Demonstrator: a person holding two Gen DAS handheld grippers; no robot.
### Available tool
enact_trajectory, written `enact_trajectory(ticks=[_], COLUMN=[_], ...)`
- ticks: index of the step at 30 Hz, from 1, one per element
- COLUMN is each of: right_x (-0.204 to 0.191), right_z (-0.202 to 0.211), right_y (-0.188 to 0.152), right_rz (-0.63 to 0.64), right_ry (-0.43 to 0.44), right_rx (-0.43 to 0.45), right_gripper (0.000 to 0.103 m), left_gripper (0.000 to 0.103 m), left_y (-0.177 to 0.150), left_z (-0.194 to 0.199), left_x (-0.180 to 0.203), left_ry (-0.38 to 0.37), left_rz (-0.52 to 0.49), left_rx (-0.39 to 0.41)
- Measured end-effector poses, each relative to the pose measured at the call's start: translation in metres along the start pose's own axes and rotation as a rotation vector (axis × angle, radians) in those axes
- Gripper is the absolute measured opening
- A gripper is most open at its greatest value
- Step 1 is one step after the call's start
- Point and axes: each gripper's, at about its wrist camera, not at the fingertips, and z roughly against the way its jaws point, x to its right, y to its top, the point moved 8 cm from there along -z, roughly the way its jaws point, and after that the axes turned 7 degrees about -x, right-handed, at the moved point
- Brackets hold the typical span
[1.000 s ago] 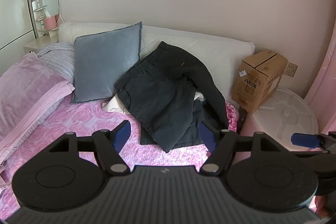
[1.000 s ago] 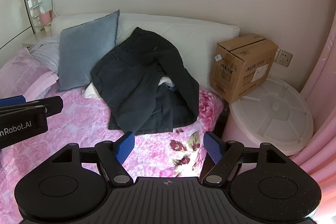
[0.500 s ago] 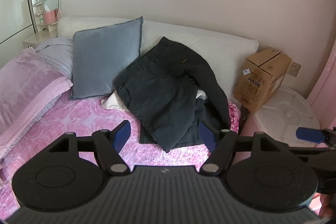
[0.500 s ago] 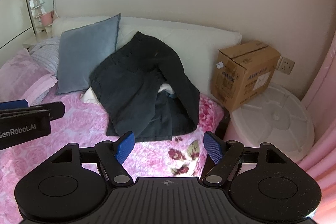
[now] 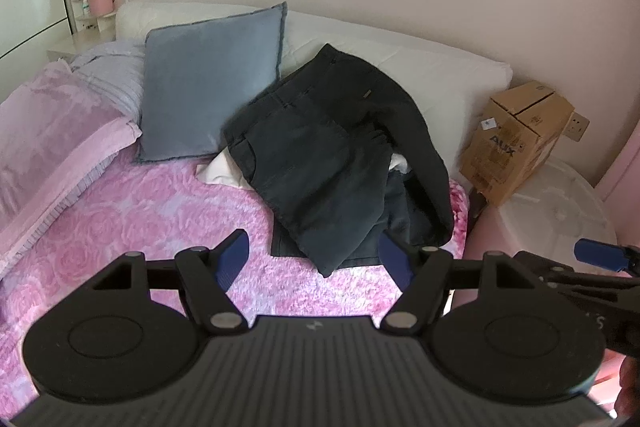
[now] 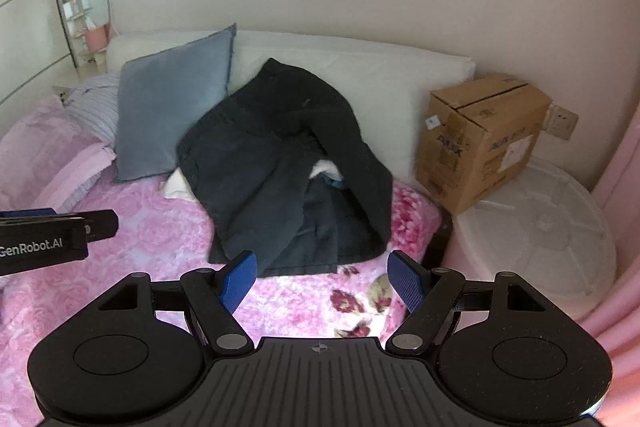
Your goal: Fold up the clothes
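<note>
A heap of dark clothes (image 5: 332, 163) (image 6: 280, 179) lies crumpled on the pink bedspread (image 5: 160, 211) (image 6: 160, 235), leaning against the white headboard cushion (image 5: 440, 79). White cloth (image 5: 220, 173) peeks out from under its left side. My left gripper (image 5: 314, 259) hovers open above the bed, short of the heap's near edge, nothing between its blue pads. My right gripper (image 6: 322, 281) is open too, just short of the heap's near hem. Each gripper shows at the edge of the other's view.
A blue-grey pillow (image 5: 208, 87) stands left of the clothes, with a folded pink blanket (image 5: 52, 131) further left. A cardboard box (image 6: 480, 139) sits on a white round lid (image 6: 540, 227) right of the bed. Pink curtain (image 6: 624, 187) hangs at the far right.
Both grippers have drifted forward and a little lower toward the clothes heap, which now looks larger. Their jaws stay equally wide.
</note>
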Motion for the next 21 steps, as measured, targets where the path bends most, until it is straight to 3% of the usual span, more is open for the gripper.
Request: enact_trajectory(ticks=[12,21], right_x=[0.027,0.056], right_z=[-0.049,-0.114], right_y=[0.019,0.05], right_rz=[0.013,0.074], right_ry=[0.101,0.124], right_rx=[-0.045,-0.087], right_gripper=[0.076,0.075], left_gripper=[0.068,0.068], left_y=[0.008,0.023], left_z=[-0.055,-0.136], left_x=[0.011,0.016], left_ry=[0.032,0.022], left_rz=[-0.02,0.042], left_rx=[-0.03,-0.114])
